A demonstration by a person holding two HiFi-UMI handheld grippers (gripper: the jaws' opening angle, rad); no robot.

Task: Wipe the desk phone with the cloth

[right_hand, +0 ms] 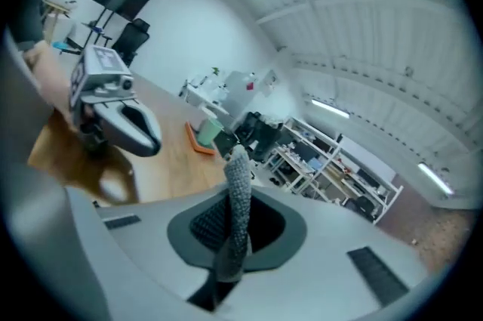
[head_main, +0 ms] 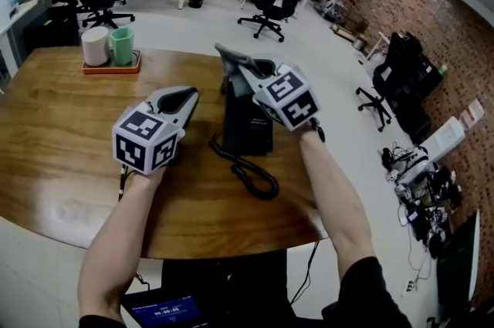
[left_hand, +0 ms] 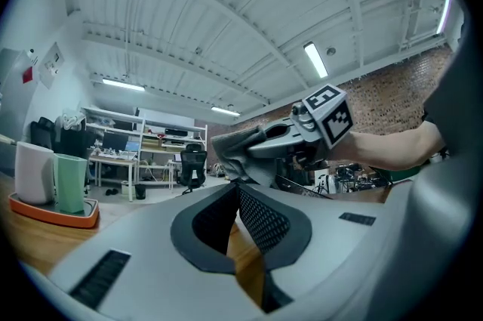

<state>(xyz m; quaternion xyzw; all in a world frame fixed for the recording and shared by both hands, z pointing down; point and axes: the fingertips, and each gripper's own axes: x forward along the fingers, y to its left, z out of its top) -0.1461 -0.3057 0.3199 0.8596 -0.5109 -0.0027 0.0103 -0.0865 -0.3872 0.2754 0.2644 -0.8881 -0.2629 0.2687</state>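
Wood table [head_main: 46, 133] lies beneath both claws. Black desk phone [head_main: 248, 126] stands just beside the left gripper [head_main: 191, 93], off its jaw tips to the right, and directly under the right gripper [head_main: 244, 69]. The left gripper's jaws are closed together at the tips with nothing between them. The right gripper's jaws are clamped on the grey cloth [right_hand: 238, 199], which sticks out past the tips over the phone's top end; contact with the phone cannot be made out. An orange tray [head_main: 108, 71] of cups sits well beyond the left gripper. The coiled cord [head_main: 248, 169] trails behind both claws.
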